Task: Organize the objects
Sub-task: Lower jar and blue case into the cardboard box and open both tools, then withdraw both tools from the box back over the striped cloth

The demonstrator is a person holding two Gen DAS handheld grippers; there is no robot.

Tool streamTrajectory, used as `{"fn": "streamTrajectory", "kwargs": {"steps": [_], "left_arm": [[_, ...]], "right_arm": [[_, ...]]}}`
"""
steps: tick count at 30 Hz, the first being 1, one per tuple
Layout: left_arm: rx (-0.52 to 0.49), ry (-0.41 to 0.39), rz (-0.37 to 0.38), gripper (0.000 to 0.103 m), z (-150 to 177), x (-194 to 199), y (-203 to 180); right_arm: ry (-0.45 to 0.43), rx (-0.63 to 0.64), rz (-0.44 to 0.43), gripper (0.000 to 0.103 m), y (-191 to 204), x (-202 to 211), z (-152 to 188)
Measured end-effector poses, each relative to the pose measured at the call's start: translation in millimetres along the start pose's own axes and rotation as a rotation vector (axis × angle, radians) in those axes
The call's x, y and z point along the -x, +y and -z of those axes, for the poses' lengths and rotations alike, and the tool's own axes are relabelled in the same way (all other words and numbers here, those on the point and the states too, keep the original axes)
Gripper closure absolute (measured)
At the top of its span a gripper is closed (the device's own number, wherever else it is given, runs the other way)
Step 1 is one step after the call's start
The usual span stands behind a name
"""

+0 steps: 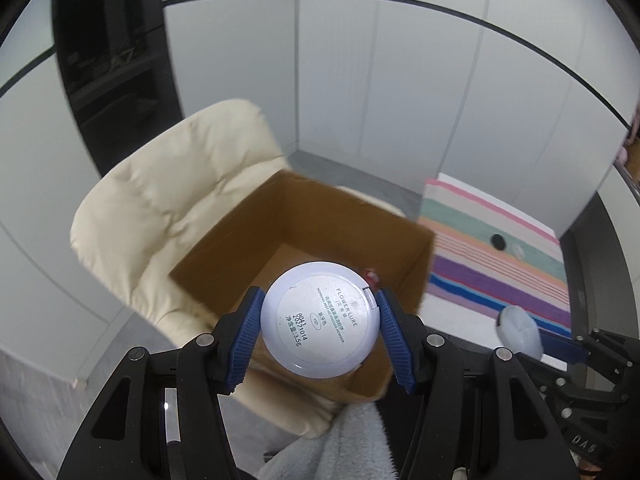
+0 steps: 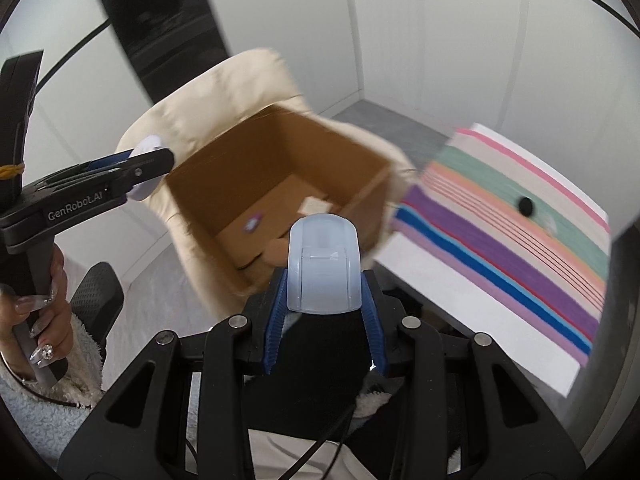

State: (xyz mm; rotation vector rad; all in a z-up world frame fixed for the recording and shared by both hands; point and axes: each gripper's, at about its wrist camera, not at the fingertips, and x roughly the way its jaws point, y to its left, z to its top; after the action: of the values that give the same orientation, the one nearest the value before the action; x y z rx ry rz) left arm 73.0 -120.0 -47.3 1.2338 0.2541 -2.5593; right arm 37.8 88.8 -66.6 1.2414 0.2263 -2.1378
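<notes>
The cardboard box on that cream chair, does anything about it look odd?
The cardboard box sits tilted on the cream chair rather than flat. Nothing looks spilled or damaged; only a few small items lie inside.

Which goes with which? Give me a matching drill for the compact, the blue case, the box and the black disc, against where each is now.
Things:
1. round white compact
2. pale blue case
3. cardboard box
4. small black disc

Places:
a. on the striped cloth
b. on the cream chair
c. in the right gripper
d. in the left gripper

Pairs: 1-d, 2-c, 3-b, 4-a
</notes>
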Motion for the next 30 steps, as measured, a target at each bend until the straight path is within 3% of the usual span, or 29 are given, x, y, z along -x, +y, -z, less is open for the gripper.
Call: {"fn": "streamTrajectory", "kwargs": {"steps": [4, 8, 15, 18, 20, 22, 24, 30], "left_arm": [[0.042, 0.03, -0.01, 0.044, -1.0, -12.3, 16.8], [0.053, 0.05, -0.004, 0.044, -10.6, -30.4, 19.8], [0.076, 0.044, -0.068, 0.044, -42.7, -88.0, 27.1], [0.077, 0.004, -0.013, 0.037, -47.9, -104.9, 31.4], [0.086, 0.027, -0.023, 0.016, -50.5, -113.6, 32.8], [0.119, 0.067, 0.017, 0.014, -49.6, -121.2, 36.1], [0.126, 0.11, 0.055, 0.014, -46.1, -128.8, 36.9], [0.104, 0.143, 0.065, 0.014, -39.7, -133.7, 29.7]], "right_arm": [[0.031, 0.059, -0.04, 0.066, 24.6, -22.7, -9.5], [0.038, 0.096, -0.03, 0.066, 36.3, -41.6, -22.9], [0.056, 0.114, -0.005, 0.066, 39.9, -91.7, -61.0], [0.037, 0.129, 0.008, 0.066, 42.4, -119.3, -76.8], [0.038, 0.156, 0.011, 0.058, 44.6, -137.2, -83.7], [0.055, 0.144, 0.02, 0.011, 43.7, -149.0, -87.9], [0.043, 0.121, 0.015, 0.005, 40.3, -153.1, -89.1], [0.034, 0.086, 0.01, 0.005, 30.0, -152.6, -89.5]]}}
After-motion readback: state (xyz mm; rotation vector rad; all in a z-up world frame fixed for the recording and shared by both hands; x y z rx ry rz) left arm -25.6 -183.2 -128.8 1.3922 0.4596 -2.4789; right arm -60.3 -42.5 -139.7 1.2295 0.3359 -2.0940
